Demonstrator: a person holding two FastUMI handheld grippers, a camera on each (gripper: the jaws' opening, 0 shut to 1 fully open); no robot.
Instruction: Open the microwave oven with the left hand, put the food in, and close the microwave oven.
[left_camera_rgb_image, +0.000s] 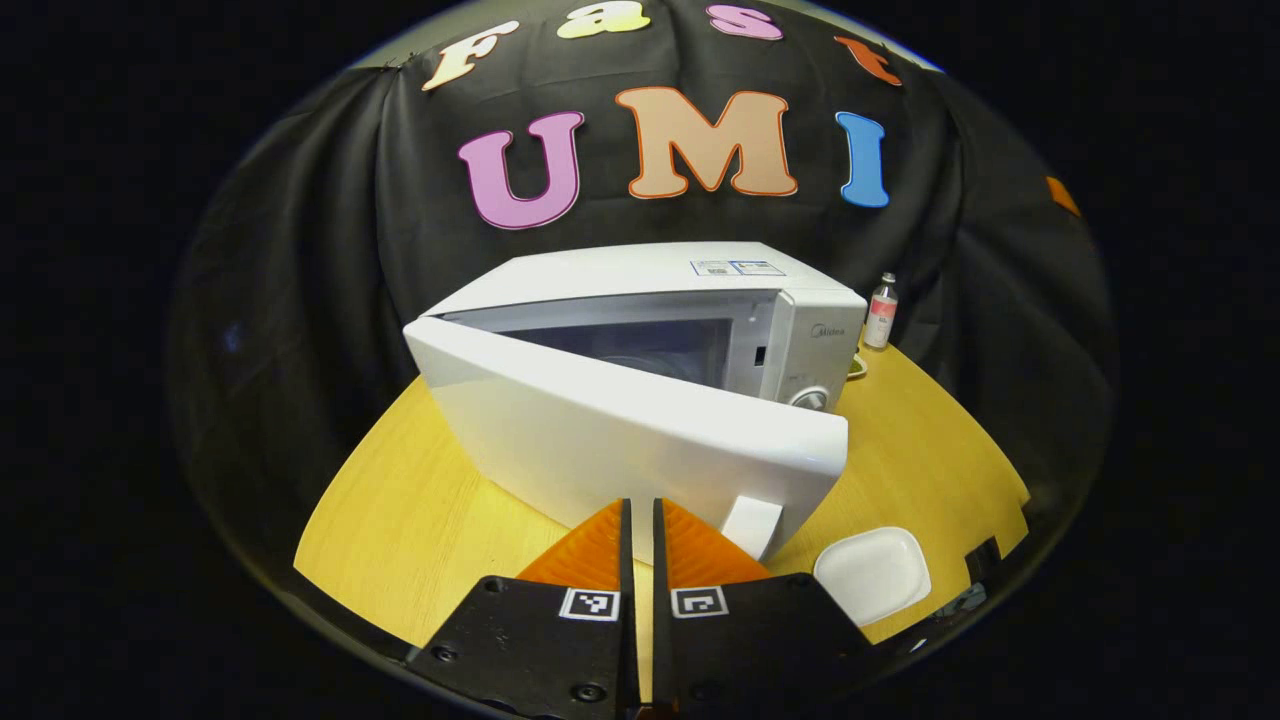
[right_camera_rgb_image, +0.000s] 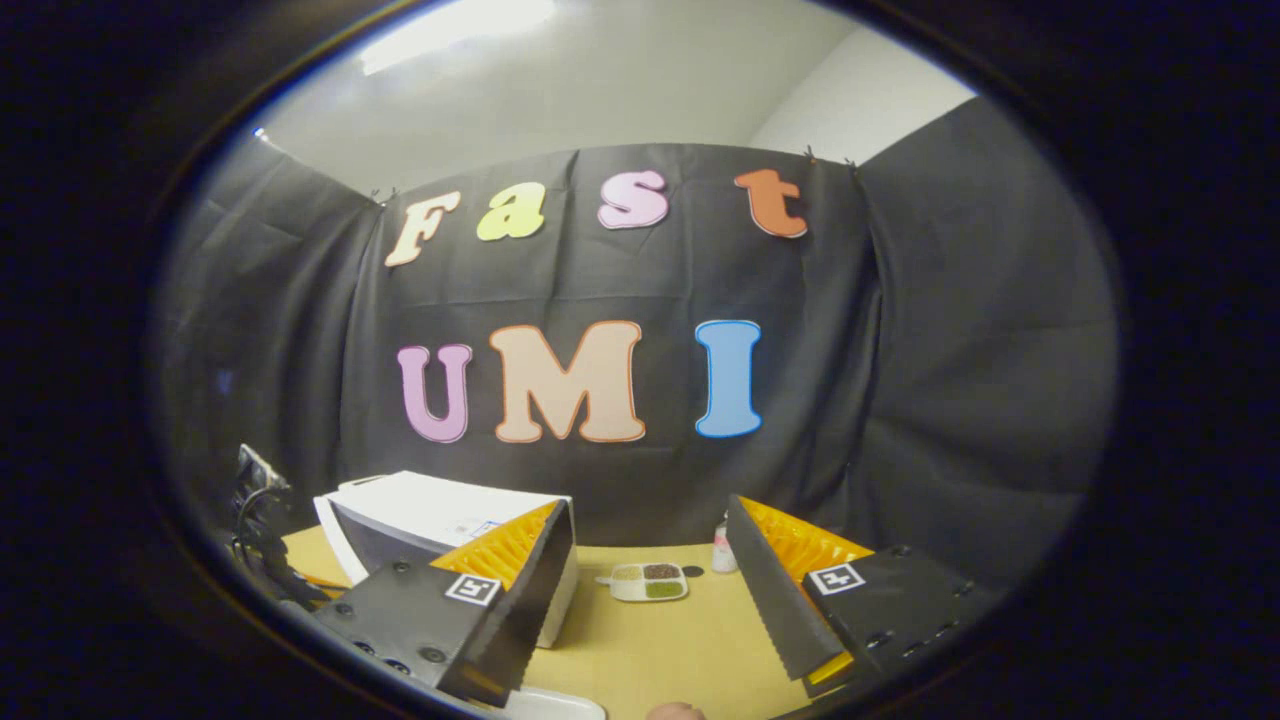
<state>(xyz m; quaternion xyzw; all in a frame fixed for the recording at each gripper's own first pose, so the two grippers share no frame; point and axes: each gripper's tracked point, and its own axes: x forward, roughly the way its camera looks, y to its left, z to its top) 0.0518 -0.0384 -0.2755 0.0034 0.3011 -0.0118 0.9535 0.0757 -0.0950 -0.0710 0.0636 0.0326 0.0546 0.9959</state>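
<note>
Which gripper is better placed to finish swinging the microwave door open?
Left, probably. The left gripper sits shut right at the door, beside its handle, with the door only partly open. The right gripper hangs open, off to the microwave's side.

Left gripper (left_camera_rgb_image: 640, 520) has its jaws nearly closed, a thin gap between them, nothing held. Right gripper (right_camera_rgb_image: 650, 590) has its jaws spread wide apart, nothing between them
</note>
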